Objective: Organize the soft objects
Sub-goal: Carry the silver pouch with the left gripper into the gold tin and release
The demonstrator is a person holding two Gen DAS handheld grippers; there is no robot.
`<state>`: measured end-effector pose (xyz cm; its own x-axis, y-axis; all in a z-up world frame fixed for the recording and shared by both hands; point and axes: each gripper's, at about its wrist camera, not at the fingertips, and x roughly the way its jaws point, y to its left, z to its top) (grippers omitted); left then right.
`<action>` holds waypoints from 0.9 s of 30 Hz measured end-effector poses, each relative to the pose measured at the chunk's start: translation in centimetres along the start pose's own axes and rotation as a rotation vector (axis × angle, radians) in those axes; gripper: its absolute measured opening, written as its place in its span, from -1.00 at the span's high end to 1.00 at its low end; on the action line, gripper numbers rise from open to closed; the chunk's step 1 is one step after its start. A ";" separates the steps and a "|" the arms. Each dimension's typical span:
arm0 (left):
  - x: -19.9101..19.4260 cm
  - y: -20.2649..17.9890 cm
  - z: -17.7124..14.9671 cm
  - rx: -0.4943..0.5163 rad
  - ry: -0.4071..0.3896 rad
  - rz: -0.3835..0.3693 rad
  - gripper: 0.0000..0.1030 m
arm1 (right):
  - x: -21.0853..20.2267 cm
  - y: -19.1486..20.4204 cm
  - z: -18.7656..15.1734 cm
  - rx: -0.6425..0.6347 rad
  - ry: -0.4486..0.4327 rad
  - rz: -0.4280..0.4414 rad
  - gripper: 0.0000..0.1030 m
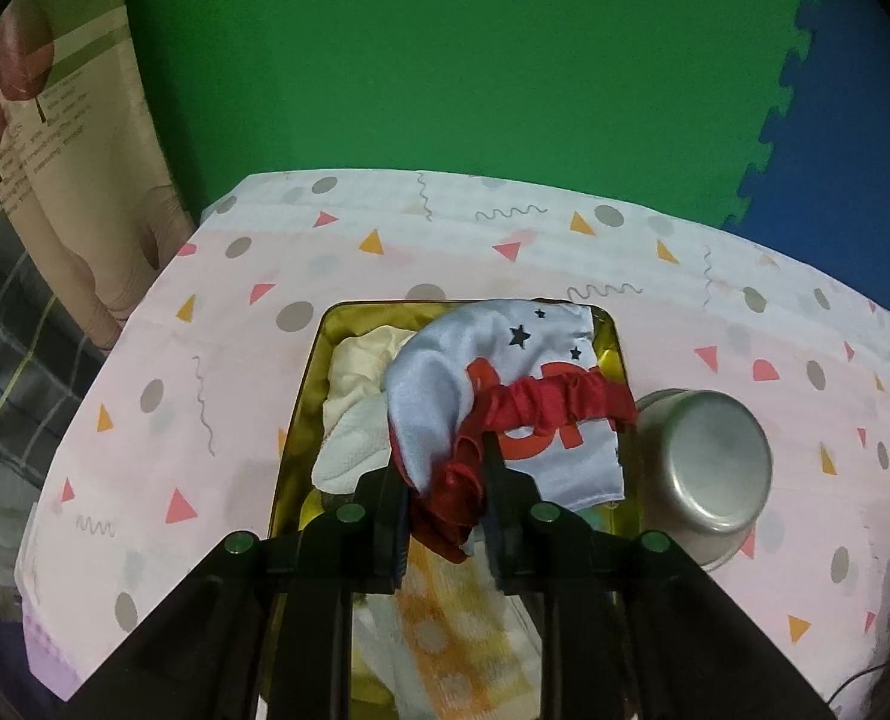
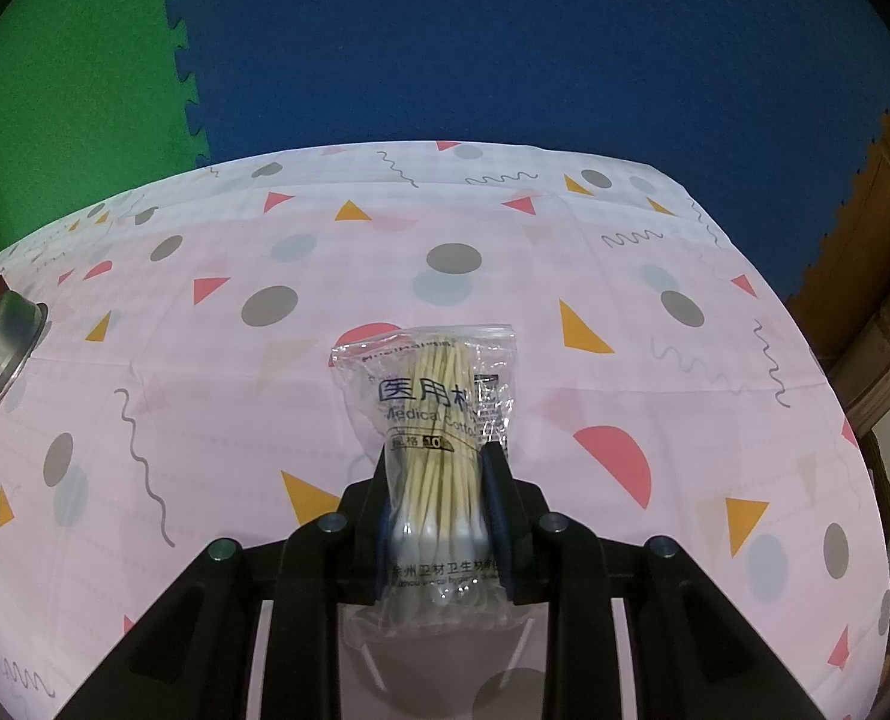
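In the left wrist view, my left gripper (image 1: 445, 462) is shut on the red ruffled band of a white satin cloth with stars and red print (image 1: 499, 396), held over a gold tin box (image 1: 307, 414). The box holds a cream cloth (image 1: 361, 378) and a yellow dotted towel (image 1: 451, 636). In the right wrist view, my right gripper (image 2: 439, 462) is shut on a clear bag of cotton swabs (image 2: 439, 414), held above the patterned tablecloth (image 2: 205, 360).
An upturned steel bowl (image 1: 709, 462) stands just right of the tin box; it also shows at the left edge of the right wrist view (image 2: 1, 348). Green and blue foam mats lie beyond the table's far edge. A cardboard box (image 2: 883, 252) stands at the right.
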<state>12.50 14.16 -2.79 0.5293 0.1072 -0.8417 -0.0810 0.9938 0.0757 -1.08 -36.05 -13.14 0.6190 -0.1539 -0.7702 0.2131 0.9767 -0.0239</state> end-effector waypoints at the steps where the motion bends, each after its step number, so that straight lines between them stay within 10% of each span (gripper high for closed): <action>1: 0.1 0.0 0.0 0.001 0.001 -0.001 0.58 | 0.0 0.0 0.0 -0.001 0.000 0.000 0.47; 27: -3.7 -1.7 -2.6 0.062 -0.109 0.023 -0.18 | 0.0 0.0 0.1 -0.004 0.002 -0.011 0.47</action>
<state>8.51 11.97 -1.16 0.6170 0.1293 -0.7763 -0.0434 0.9905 0.1304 -1.02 -36.05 -13.09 0.6150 -0.1641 -0.7712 0.2164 0.9757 -0.0350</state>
